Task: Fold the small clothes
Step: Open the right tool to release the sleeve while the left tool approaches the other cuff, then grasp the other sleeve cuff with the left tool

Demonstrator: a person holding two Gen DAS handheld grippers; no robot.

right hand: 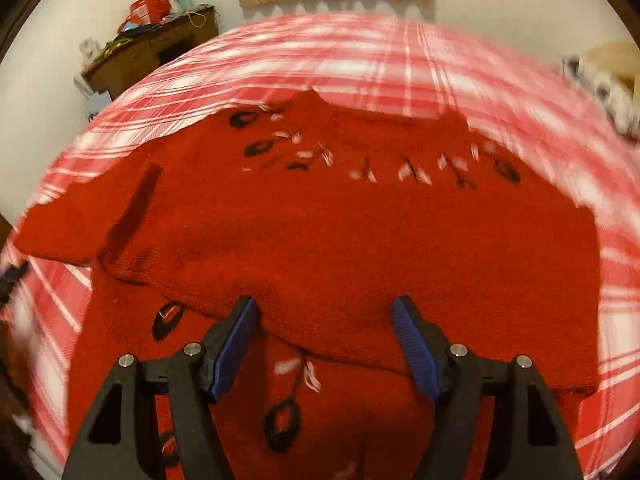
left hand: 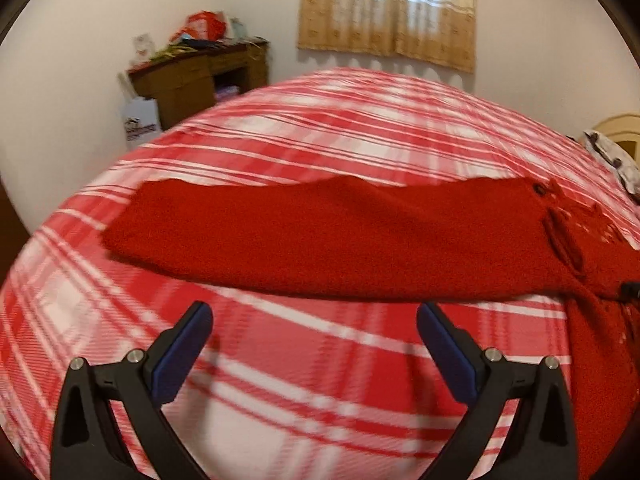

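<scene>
A bedroom is shown: a bed covered by a red-and-white plaid spread, a curtained window in the far wall, and a cluttered wooden desk in the corner. A red knitted sweater, patterned with dark loops and pale flecks, is laid on the bed; in the right wrist view its body is seen partly doubled, with a folded edge lying just ahead of the fingers. The left claw is held spread over bare plaid, just short of the extended sleeve, with nothing between its pads. The right claw is likewise spread above the knit, nothing pinched. The step in hand is judged to be an early fold, between grasps. The next move probably calls for the sleeve to be pinched and carried across the body.
</scene>
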